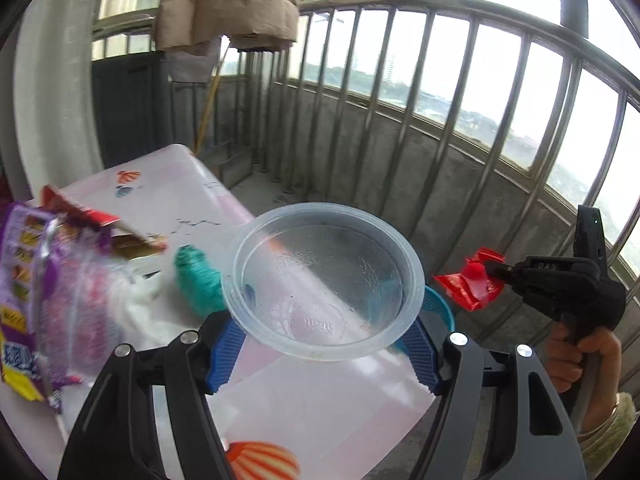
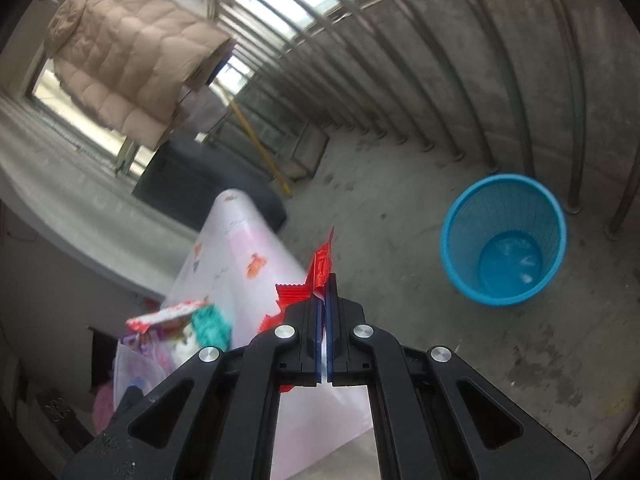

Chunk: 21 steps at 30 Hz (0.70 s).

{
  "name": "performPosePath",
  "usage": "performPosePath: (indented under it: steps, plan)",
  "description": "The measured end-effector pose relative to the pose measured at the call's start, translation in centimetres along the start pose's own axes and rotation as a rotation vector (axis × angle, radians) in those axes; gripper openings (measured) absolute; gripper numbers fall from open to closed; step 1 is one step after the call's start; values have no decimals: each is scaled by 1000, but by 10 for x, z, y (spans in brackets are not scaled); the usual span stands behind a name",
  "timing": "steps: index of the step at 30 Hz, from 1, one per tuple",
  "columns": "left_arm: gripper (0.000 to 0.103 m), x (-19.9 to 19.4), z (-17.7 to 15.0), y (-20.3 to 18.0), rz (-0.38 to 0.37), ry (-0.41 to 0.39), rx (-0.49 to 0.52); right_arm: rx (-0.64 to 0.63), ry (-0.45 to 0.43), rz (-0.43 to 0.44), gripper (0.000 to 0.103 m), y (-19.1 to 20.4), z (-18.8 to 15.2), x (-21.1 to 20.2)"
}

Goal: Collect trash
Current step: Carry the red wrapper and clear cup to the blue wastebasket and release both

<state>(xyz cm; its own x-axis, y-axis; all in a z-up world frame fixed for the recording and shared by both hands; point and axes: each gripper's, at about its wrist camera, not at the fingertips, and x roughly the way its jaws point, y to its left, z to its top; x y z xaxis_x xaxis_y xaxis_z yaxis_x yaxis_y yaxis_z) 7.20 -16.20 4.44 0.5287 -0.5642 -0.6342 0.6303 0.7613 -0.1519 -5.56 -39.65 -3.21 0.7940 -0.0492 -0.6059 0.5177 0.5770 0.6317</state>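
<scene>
My left gripper [image 1: 324, 354] is shut on a clear plastic bowl [image 1: 324, 280], held tilted above the table's near corner. My right gripper [image 2: 325, 280] is shut on a crumpled red wrapper [image 2: 316, 276]; in the left wrist view the wrapper [image 1: 472, 280] and right gripper [image 1: 496, 270] hang in the air right of the table. A blue mesh waste basket [image 2: 504, 240] stands on the concrete floor, to the right of and beyond the wrapper; its rim [image 1: 442, 306] peeks out behind the bowl. Its bottom holds a few pale scraps.
The pink-clothed table [image 1: 168, 196] carries a purple snack bag [image 1: 28, 280], a red-and-white wrapper [image 1: 100, 224], a teal crumpled item [image 1: 196, 280] and white tissue [image 1: 140, 304]. A metal railing [image 1: 440, 92] bounds the balcony. A beige down coat [image 1: 228, 0] hangs at the back.
</scene>
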Motion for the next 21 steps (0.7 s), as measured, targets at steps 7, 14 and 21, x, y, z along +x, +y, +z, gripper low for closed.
performPosePath:
  steps: [7,14,21]
  plan:
    - [69,154,45,-102,-204,272,118,180,-88,-175,0,-71,27,40]
    - [72,284,33,-160,-213,421,182,273,-110,-318,9,-137,45,75]
    - [81,322,10,-190,-172,480,312,291,-72,-387,45,-176,43,95]
